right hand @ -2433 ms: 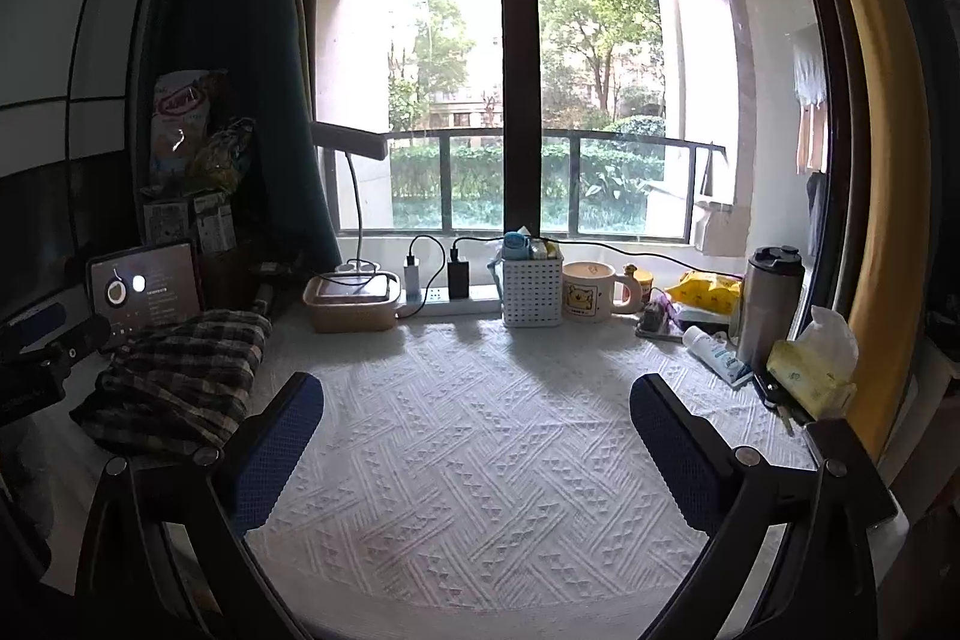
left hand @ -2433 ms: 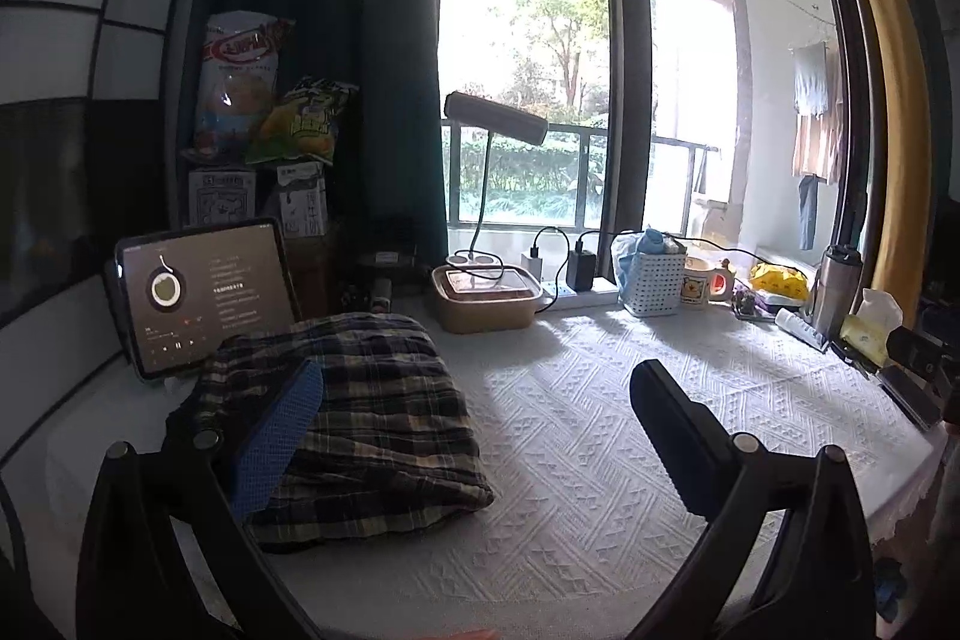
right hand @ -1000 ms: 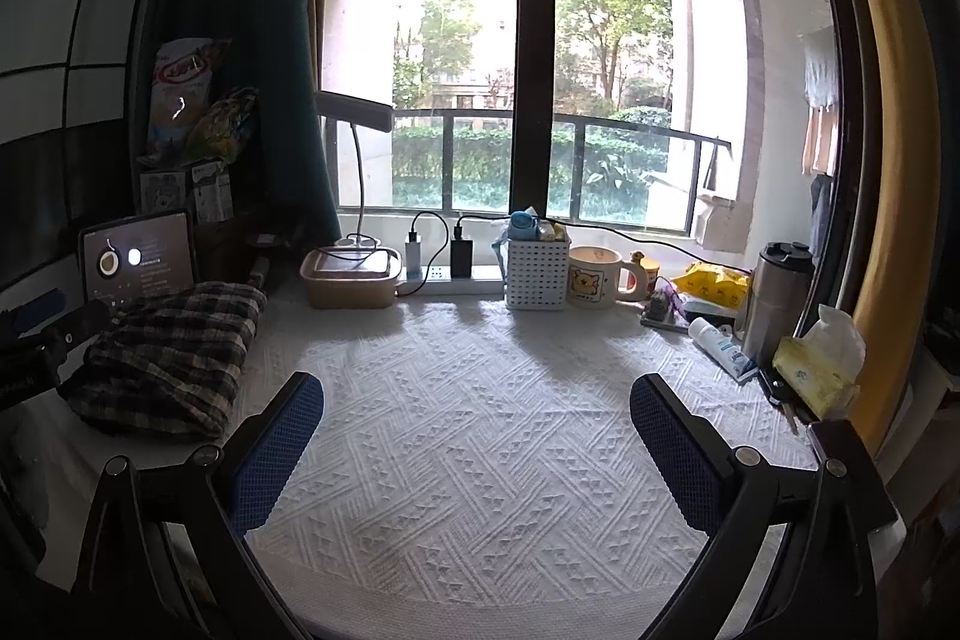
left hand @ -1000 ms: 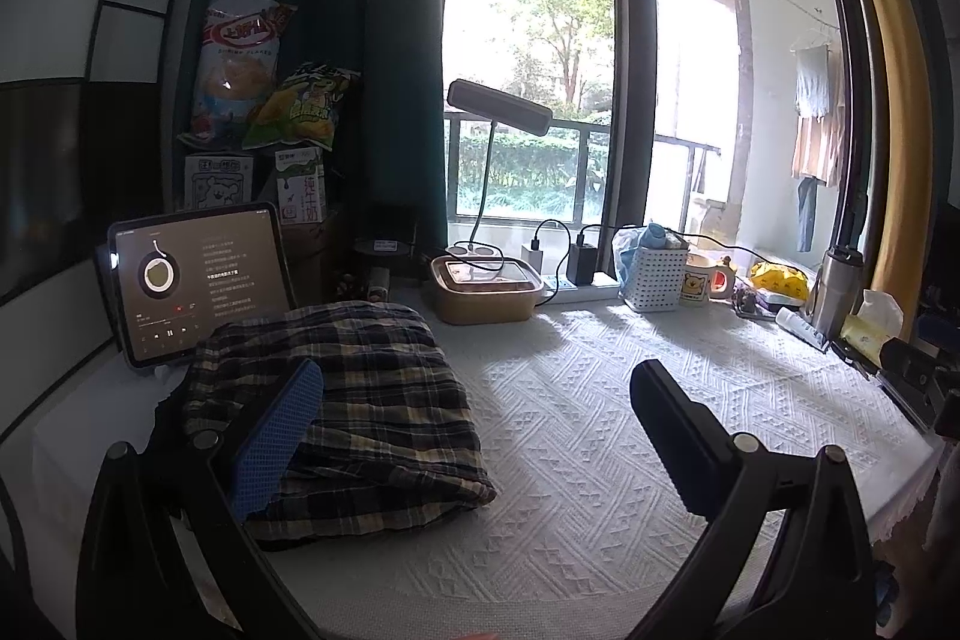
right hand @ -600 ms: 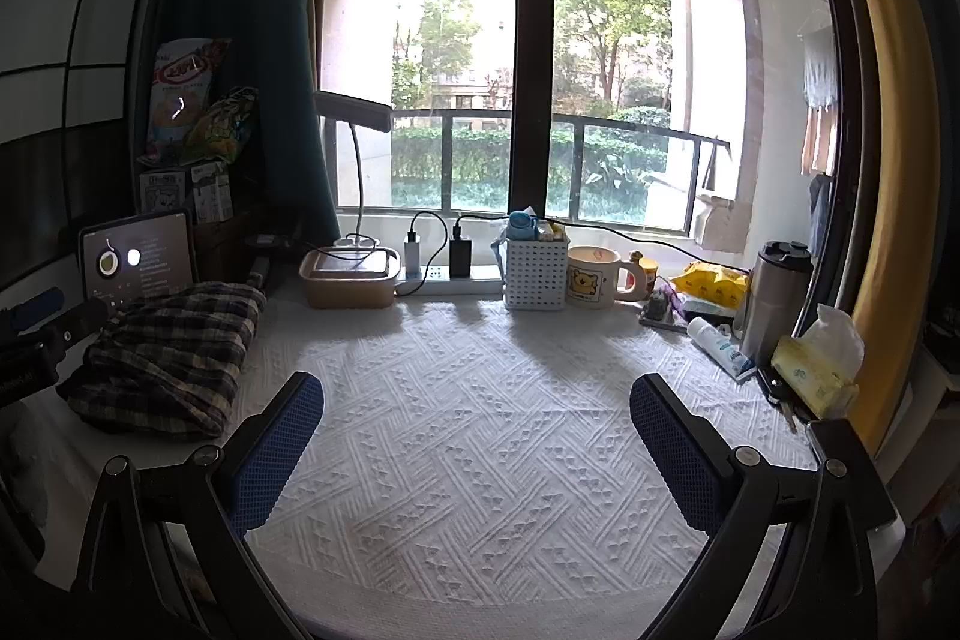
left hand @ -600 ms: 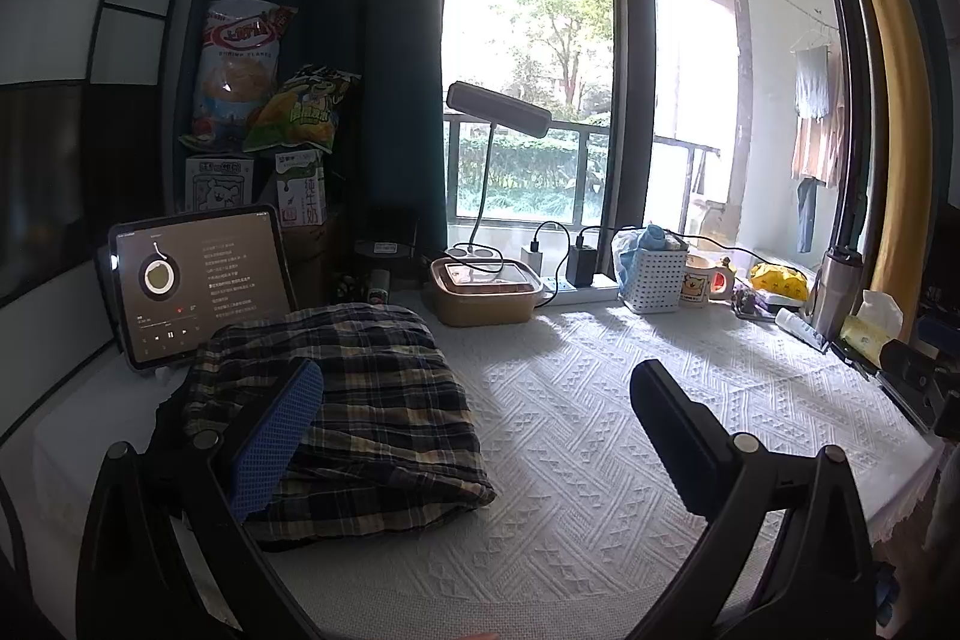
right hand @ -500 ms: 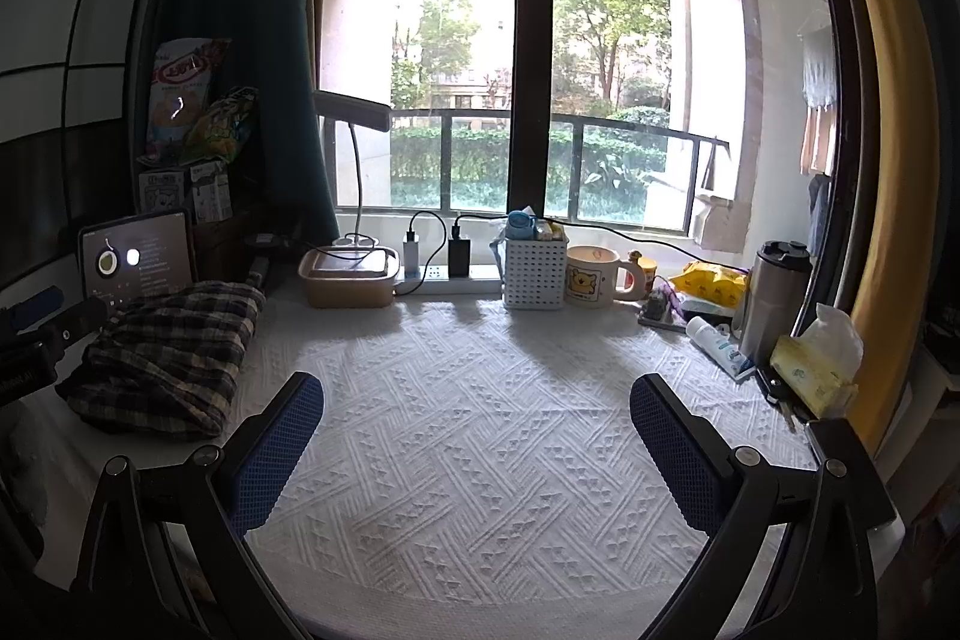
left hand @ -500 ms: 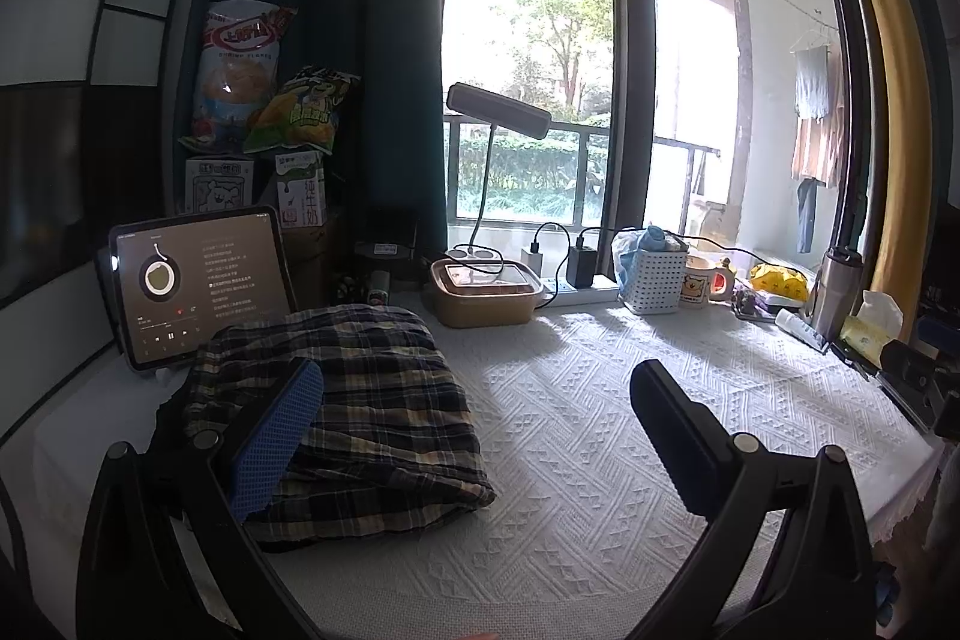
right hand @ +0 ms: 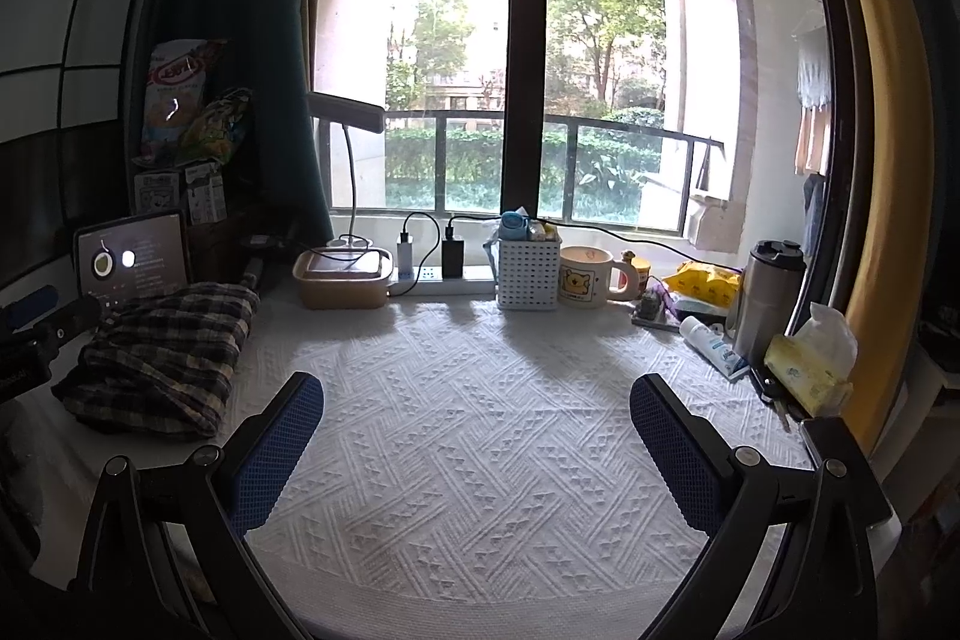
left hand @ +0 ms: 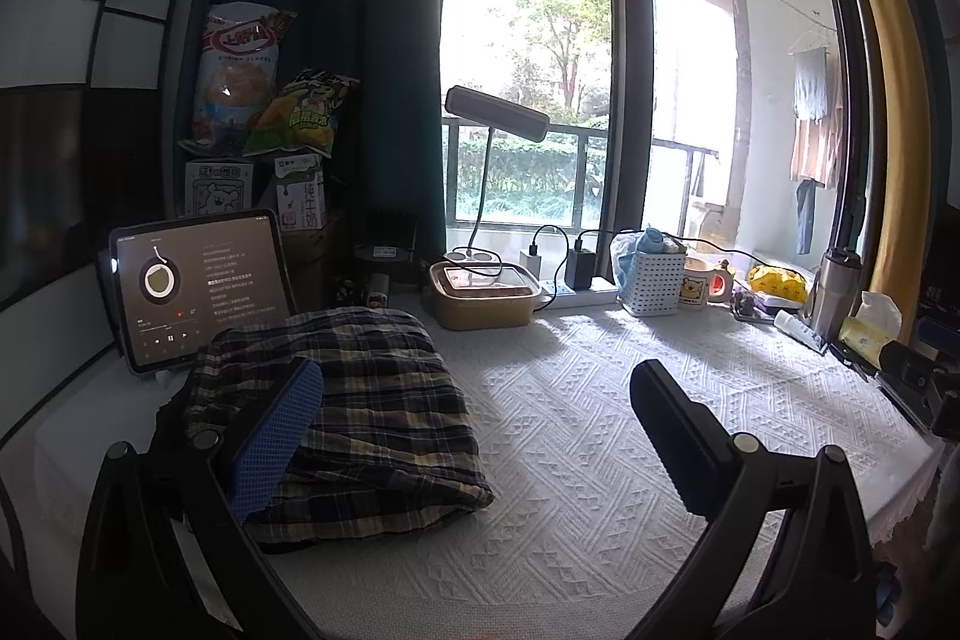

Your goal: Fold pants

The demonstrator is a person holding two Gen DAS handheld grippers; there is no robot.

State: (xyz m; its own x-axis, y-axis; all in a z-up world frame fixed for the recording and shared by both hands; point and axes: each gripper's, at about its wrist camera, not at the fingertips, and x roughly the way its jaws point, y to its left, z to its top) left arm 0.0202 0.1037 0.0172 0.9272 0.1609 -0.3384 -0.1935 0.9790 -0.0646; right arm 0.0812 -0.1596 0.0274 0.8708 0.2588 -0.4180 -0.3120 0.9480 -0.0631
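Plaid pants (left hand: 336, 412) lie folded in a compact bundle at the worktop's (right hand: 480, 436) left end, beside a tablet (left hand: 198, 289), as left tool (left hand: 474, 436) and right tool (right hand: 477, 445) hover open-jawed and empty, the folding apparently finished.
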